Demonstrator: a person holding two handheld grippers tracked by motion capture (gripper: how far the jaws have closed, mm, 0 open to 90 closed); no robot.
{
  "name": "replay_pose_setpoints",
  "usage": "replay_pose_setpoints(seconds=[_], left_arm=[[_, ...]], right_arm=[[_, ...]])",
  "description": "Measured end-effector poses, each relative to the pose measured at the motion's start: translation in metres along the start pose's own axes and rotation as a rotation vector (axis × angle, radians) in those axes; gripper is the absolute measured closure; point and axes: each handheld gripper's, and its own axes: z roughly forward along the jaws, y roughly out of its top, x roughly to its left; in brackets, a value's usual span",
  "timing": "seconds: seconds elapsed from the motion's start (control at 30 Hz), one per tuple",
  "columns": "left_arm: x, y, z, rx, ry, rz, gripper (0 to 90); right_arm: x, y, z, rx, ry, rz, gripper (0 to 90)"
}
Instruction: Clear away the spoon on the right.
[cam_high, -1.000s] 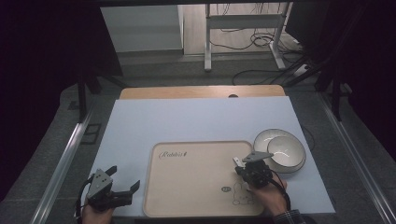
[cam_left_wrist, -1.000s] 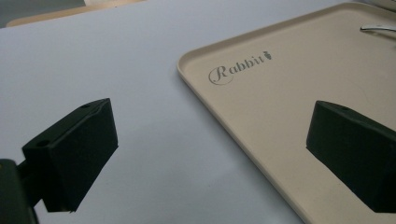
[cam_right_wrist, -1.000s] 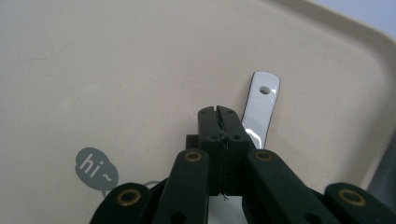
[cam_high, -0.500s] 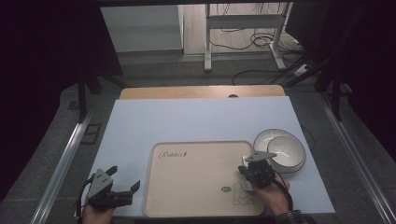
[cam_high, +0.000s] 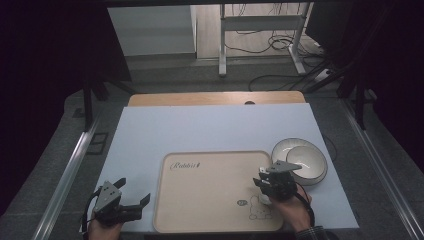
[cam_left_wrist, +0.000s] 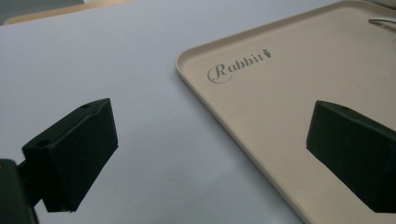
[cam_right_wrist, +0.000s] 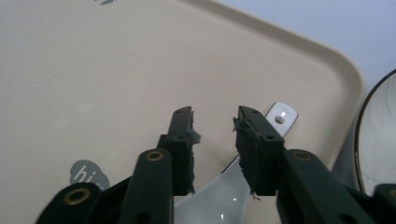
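Note:
A beige tray (cam_high: 210, 175) printed "Rabbit" lies on the white table, and its rim (cam_left_wrist: 224, 116) crosses the left gripper view. A white ceramic spoon (cam_right_wrist: 280, 116) rests on the tray near its right edge, its handle end with a hole pointing away. My right gripper (cam_high: 265, 184) hovers over it. Its jaws (cam_right_wrist: 214, 116) have just been opening and stand a little apart on either side of the handle, pads clear of it. My left gripper (cam_high: 133, 191) sits at the table's front left, open wide (cam_left_wrist: 212, 154), with nothing between its jaws.
A white bowl (cam_high: 300, 160) with a dark rim stands just right of the tray, close beside the right gripper; its edge (cam_right_wrist: 373, 135) shows in the right gripper view. The wooden table edge (cam_high: 215, 98) runs along the back.
The right gripper's jaws have parted slightly over the spoon. Both hands have kept their place.

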Motion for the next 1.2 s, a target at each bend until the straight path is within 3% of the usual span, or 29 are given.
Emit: replay_pose_setpoints(seconds=[0.53, 0.87, 1.2], left_arm=[[0.001, 0.0, -0.002, -0.013, -0.013, -0.01, 2.1], [0.001, 0.0, -0.002, -0.015, -0.022, -0.014, 2.1], [0.001, 0.0, -0.002, -0.016, -0.025, -0.017, 2.1]], right_arm=[[0.007, 0.006, -0.017, -0.04, -0.008, -0.054, 32.9], [0.009, 0.006, -0.025, -0.068, -0.01, -0.071, 22.9], [0.007, 0.005, -0.032, -0.1, -0.012, -0.059, 15.1]])
